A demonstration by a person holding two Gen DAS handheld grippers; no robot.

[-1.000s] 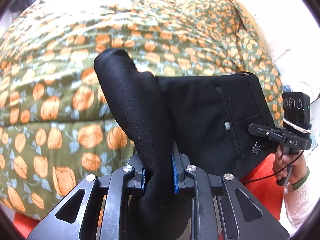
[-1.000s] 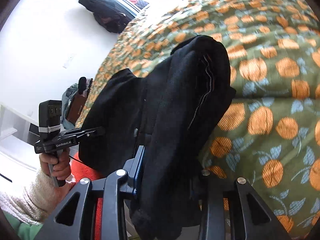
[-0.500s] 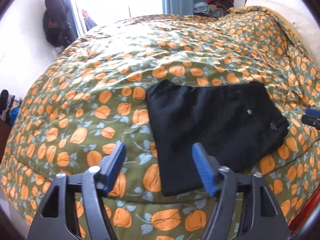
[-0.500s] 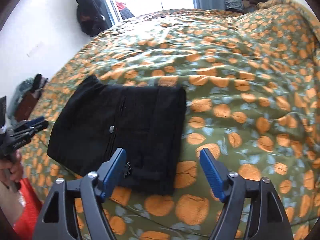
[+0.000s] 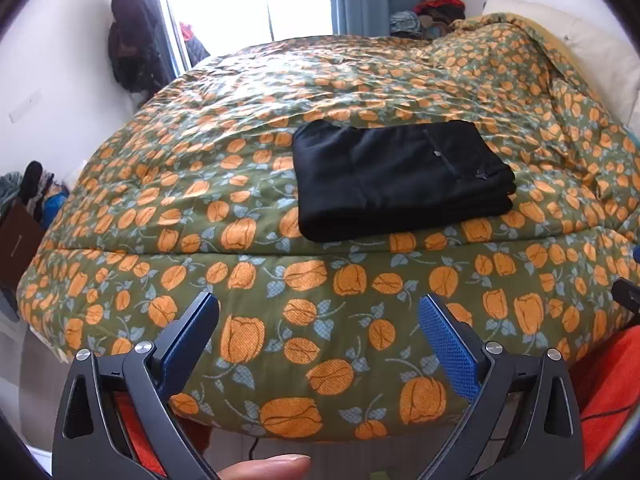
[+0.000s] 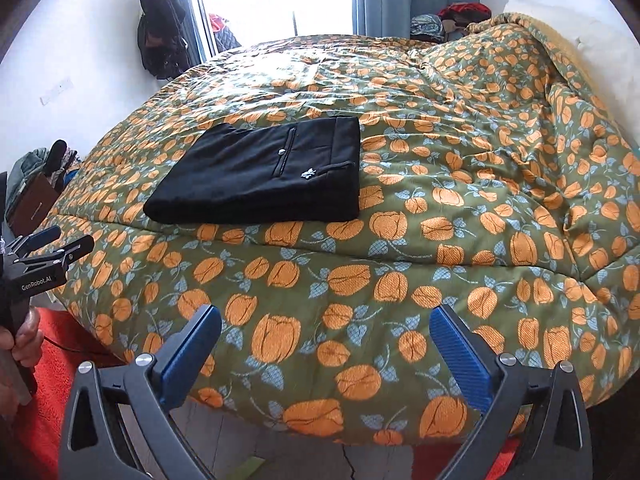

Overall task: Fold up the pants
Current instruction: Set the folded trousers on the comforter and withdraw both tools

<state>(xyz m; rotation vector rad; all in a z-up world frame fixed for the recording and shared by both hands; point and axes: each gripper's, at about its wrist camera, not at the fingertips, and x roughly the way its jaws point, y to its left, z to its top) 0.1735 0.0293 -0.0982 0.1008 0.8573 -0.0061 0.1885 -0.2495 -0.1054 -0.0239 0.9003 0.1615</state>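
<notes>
The black pants [image 5: 400,178] lie folded into a flat, neat pile on the bed cover [image 5: 304,280], which is green with orange flowers. In the left wrist view the pants sit a little right of the middle of the frame. In the right wrist view the pants [image 6: 264,176] sit left of the middle, with a small white mark and a little button showing on top.

The left gripper [image 5: 318,330] is at the bottom of its frame. Its jaws are opening and stand very wide, with blue pads [image 5: 448,340]. Nothing is between them, only the bed cover far behind. A fingertip [image 5: 268,466] pokes in at the bottom edge.

The right gripper [image 6: 326,340] is at the bottom of its frame too. Its jaws are also opening wide and hold nothing.

Both grippers are well apart from the pants. At the left edge of the right wrist view, a hand [image 6: 22,344] holds the left gripper's handle. A window [image 5: 256,0] glows at the top.
</notes>
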